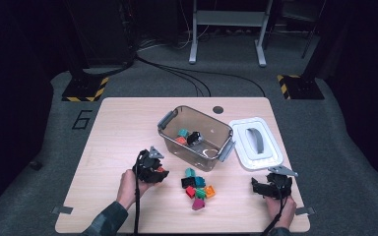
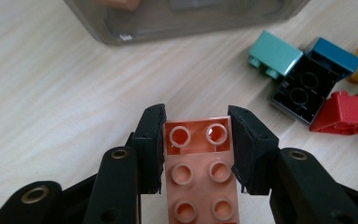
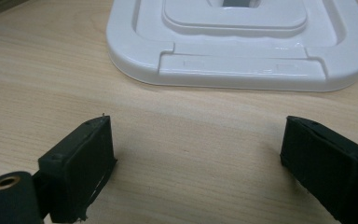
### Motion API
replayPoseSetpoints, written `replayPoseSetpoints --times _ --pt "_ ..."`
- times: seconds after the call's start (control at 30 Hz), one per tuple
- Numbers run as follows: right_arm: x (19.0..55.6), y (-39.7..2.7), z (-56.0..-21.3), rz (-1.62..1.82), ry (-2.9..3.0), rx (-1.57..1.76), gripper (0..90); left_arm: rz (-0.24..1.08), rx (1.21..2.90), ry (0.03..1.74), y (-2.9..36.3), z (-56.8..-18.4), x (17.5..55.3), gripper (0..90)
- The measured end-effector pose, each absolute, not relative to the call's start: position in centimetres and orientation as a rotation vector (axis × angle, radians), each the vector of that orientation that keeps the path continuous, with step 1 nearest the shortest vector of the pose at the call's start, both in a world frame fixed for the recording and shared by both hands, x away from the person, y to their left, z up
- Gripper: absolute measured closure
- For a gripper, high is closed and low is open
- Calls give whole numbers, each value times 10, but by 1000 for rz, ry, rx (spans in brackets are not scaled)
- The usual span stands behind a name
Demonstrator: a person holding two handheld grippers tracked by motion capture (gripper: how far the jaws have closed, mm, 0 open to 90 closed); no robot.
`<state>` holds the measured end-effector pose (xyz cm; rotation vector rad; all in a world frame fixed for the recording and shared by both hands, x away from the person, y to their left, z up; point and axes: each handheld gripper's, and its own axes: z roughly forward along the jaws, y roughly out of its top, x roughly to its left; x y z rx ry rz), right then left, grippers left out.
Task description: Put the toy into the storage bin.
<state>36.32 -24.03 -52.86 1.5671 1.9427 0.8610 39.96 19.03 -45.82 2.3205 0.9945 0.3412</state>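
Left gripper: I have it pinching a salmon brick, a pad pressed flat on each long side, studs facing the camera. In the high view it sits at the table's front left, in my left hand.
Salmon brick: clamped between my left jaws, above the wood, left of the loose pile and in front of the bin.
Table: pale wood grain, seen in all three views.
Bin: clear smoky plastic with grey latches, at mid-table; I see a few bricks inside, one teal, one orange, one black.
Pile: loose bricks in front of the bin, between my two grippers; teal, blue, black, red, green, orange and magenta pieces, several touching.
Lid: white with a grey handle, flat on the table just right of the bin.
Right gripper: jaws spread wide with bare wood between them, low by the front right edge, the lid just beyond.
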Motion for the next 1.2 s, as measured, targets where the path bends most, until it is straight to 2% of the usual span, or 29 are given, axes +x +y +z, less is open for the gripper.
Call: replayPoseSetpoints --times 1.2 --pt "363 -240 -529 861 1945 1566 85 502 2234 909 178 -356 451 583"
